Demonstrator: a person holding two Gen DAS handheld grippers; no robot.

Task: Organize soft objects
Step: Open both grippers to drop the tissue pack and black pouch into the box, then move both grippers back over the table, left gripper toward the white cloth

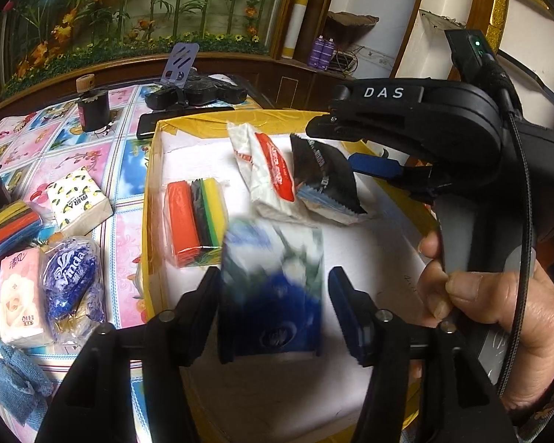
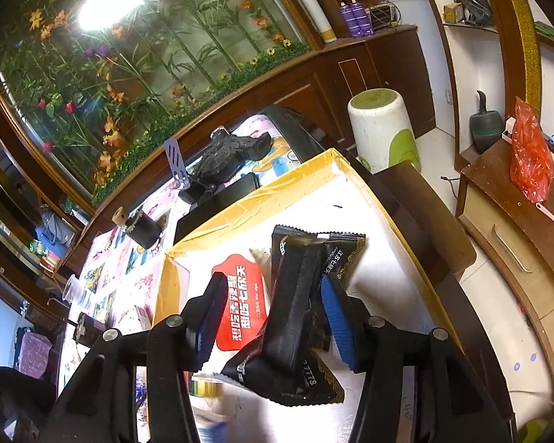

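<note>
Left wrist view: left gripper [image 1: 275,295], jaws spread, blurred blue-and-white tissue pack [image 1: 273,280] between them, contact unclear, above the yellow-rimmed box [image 1: 149,199].
Right gripper [image 2: 273,313]: jaws released around the black packet [image 2: 299,317].
Box contents: red-labelled wet wipes [image 1: 271,173], coloured sponge pack [image 1: 195,217].
Counter [image 1: 125,243]: other soft packs.

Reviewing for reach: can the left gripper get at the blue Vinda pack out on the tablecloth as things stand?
Probably not yet: the left gripper has a blurred blue-and-white pack between its fingers over the yellow box. The Vinda pack itself lies uncovered.
</note>
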